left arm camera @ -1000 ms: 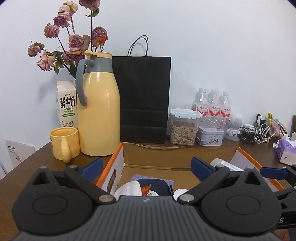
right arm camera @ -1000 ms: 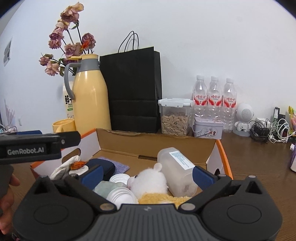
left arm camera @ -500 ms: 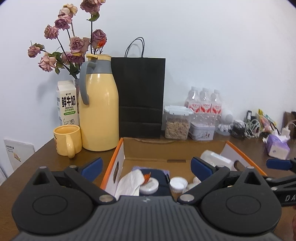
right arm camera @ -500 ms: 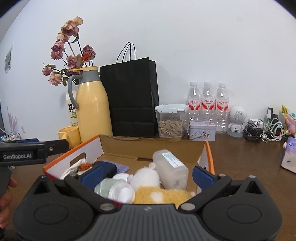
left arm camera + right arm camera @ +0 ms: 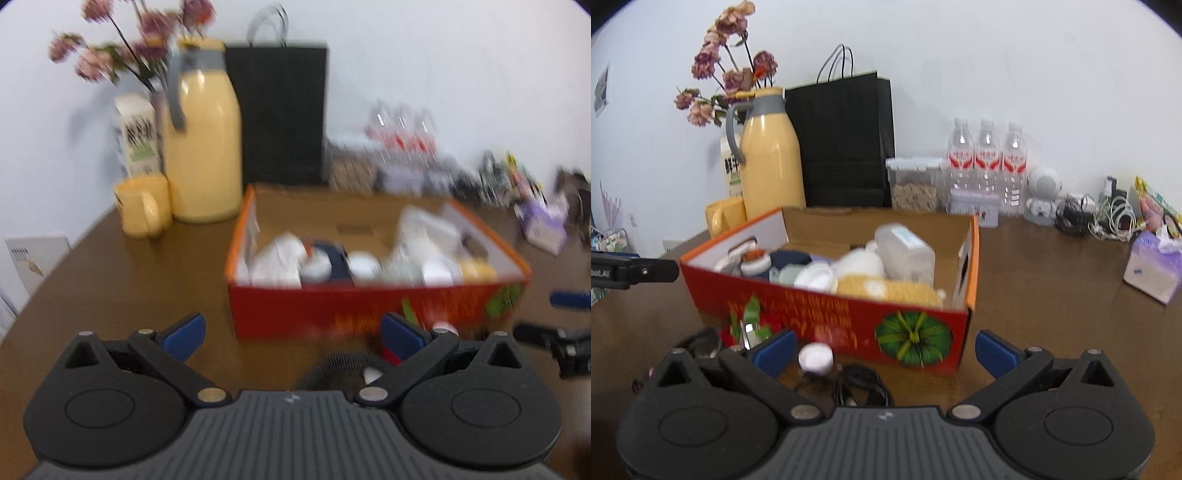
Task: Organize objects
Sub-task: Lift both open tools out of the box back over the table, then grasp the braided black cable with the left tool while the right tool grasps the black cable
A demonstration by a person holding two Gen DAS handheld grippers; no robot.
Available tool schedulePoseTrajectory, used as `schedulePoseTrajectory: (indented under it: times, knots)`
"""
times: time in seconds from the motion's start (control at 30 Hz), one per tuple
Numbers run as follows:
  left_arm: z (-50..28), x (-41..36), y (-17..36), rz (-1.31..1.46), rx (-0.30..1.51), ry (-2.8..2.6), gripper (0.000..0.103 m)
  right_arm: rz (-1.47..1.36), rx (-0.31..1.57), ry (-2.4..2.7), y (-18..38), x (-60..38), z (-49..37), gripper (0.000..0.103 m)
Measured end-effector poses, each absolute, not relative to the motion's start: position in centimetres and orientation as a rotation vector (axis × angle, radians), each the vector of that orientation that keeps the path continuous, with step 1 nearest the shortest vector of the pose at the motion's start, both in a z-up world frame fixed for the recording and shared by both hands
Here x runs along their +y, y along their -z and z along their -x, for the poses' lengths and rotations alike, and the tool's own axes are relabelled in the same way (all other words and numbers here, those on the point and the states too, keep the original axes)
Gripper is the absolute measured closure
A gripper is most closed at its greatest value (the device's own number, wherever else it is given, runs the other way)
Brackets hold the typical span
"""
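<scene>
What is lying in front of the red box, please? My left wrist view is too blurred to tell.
Observer: A coiled black cable lies on the table before the red box, with a small white round object beside it.
Operator: Thank you. Is the right gripper holding anything?
Observer: No, the right gripper has its fingers open and empty.
Operator: What is printed on the box front?
Observer: A green pumpkin-like picture, near its right corner.

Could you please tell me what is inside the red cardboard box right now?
The red box holds a clear plastic bottle, a white-and-yellow plush toy and white lids. Anything beneath them is covered.
</scene>
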State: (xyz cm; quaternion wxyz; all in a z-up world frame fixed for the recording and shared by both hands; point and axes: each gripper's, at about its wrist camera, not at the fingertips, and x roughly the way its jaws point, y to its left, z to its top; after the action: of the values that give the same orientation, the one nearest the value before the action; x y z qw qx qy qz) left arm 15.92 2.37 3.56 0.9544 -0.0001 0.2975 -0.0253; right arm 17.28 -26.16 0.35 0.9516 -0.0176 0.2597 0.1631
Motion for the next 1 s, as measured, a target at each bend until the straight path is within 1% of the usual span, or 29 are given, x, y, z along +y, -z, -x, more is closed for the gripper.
schedulePoseTrajectory:
  times: [0.17,0.47,0.73,1.0]
  knots:
    - [-15.5,1.3,-1.7,-0.026,0.745,0.125,0.000,0.051,0.569,-0.333,0.7,-26.4,-16.3,0.000]
    - [-15.3,0.6,0.2,-0.007,0.830,0.172,0.000,0.049,0.618,-0.347,2.2,-26.7,-15.4,0.000]
    - [-16.1,0.0,1.3,-0.028,0.863,0.165,0.000,0.060,0.635,-0.352,2.8,-26.3,-15.6,0.000]
    - [-16.9,-0.1,1.7,-0.027,0.836,0.142,0.000,0.061,0.659,-0.349,3.2,-26.2,-16.1,0.000]
